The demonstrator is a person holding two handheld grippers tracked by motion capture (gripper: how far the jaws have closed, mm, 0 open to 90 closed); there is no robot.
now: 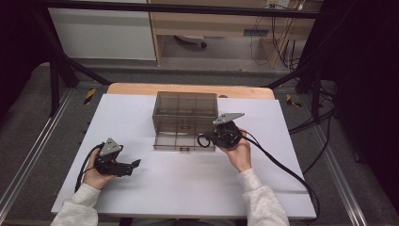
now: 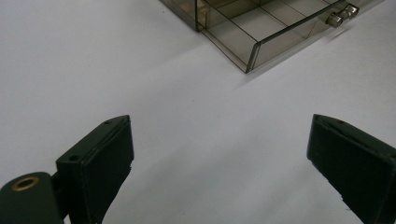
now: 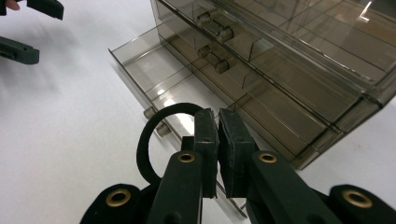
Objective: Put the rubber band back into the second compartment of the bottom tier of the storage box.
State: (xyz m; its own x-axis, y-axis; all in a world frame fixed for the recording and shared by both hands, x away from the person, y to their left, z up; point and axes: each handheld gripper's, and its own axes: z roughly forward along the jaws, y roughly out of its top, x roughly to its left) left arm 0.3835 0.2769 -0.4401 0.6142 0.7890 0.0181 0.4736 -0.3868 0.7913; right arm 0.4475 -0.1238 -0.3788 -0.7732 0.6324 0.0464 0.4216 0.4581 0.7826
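Note:
A smoky clear drawer cabinet point(image 1: 185, 110) stands mid-table with its bottom drawer point(image 1: 181, 142) pulled out. My right gripper point(image 1: 211, 139) hovers at that drawer's right front corner, shut on a black elastic ring point(image 1: 203, 141). In the right gripper view the ring point(image 3: 177, 107) loops out to the left of the closed right gripper point(image 3: 218, 123), above the drawer's front wall and its knobs point(image 3: 156, 122). My left gripper point(image 1: 135, 165) rests on the table at the left, open, nothing between its jaws. The left gripper view has the left gripper point(image 2: 219, 140) facing the open drawer point(image 2: 261, 32).
White sheet point(image 1: 188, 183) covers the table, with a wooden edge point(image 1: 141, 88) at the back. Upper drawers point(image 3: 280, 42) of the cabinet are closed, with dividers inside. Cables point(image 1: 282, 167) trail from the right gripper toward the table's right front.

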